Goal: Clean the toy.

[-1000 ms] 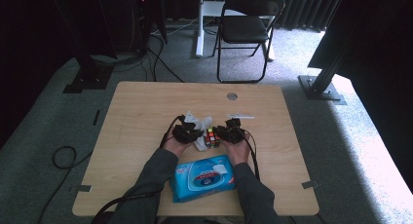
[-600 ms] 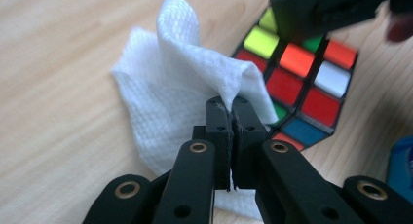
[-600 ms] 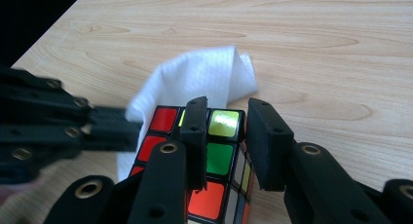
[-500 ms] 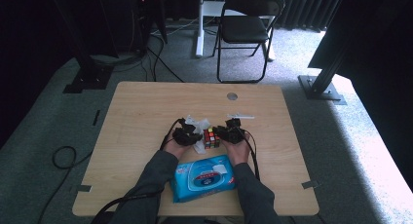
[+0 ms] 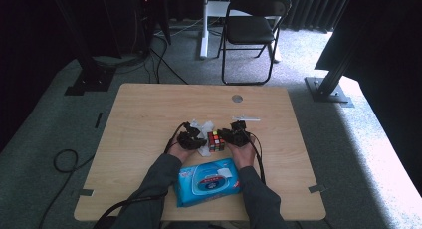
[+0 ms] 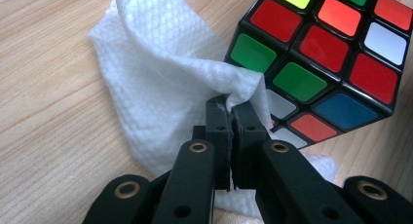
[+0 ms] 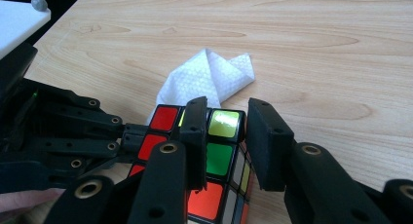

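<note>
While the light wooden tabletop [image 5: 149,119] carries everything at once, the biggest risk sits nearest the person: the blue plastic pack of wet wipes [image 5: 208,181] lies just behind both claws, between the forearms, and a wrist drawn back carelessly could shove it off the near edge. Ahead of that, the multicoloured plastic puzzle cube [image 5: 215,141] hangs between the two claws, clamped across one part of it by the right claw [image 7: 229,141], whose jaws are closed firmly on it. That hold looks narrow, so I judge that a hard push from the other side could twist a layer of the cube or lever it out of the jaws and drop it on the wood. Smallest of all, the white textured wet wipe [image 6: 165,87] is pinched by a thin fold in the left claw [image 6: 230,112], whose jaws are pressed almost together on it, with the cloth touching the cube's lower corner just ahead of the tips. Since so little cloth is caught, rubbing could pull it free or tear it, and bare jaw tips might then scrape the stickers.
</note>
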Available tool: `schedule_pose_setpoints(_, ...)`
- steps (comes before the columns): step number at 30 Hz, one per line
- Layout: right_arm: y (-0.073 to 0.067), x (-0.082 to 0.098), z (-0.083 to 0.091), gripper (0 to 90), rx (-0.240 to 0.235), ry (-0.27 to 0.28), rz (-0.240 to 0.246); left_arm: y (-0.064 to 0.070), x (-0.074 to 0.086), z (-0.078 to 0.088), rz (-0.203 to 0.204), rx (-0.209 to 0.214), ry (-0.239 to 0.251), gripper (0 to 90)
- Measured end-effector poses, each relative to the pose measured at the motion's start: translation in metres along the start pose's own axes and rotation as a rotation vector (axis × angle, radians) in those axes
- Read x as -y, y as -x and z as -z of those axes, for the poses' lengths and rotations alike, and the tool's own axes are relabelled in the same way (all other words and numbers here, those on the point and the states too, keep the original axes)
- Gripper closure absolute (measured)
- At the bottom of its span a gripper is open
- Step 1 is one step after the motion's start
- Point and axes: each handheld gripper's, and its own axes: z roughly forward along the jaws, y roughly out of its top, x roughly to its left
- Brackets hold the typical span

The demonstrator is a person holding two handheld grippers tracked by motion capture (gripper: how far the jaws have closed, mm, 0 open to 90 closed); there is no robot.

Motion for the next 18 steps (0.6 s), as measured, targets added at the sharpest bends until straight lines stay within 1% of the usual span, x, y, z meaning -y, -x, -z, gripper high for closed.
schedule_pose_setpoints(4,0.000,0.000,0.000,70.2,-0.001,-0.001,0.000,0.000,0.000,0.002,-0.012,-0.011,-0.002,87.5)
schedule_pose_setpoints(6,0.000,0.000,0.000,70.2,-0.001,-0.001,0.000,0.000,0.000,0.004,-0.012,-0.017,0.003,87.5)
schedule_pose_setpoints(12,0.000,0.000,0.000,70.1,-0.001,0.000,-0.002,-0.003,0.000,0.016,0.009,-0.017,0.047,87.6)
schedule_pose_setpoints(18,0.001,0.000,0.000,70.1,-0.003,-0.001,-0.003,-0.002,0.001,0.028,0.000,-0.013,0.078,87.6)
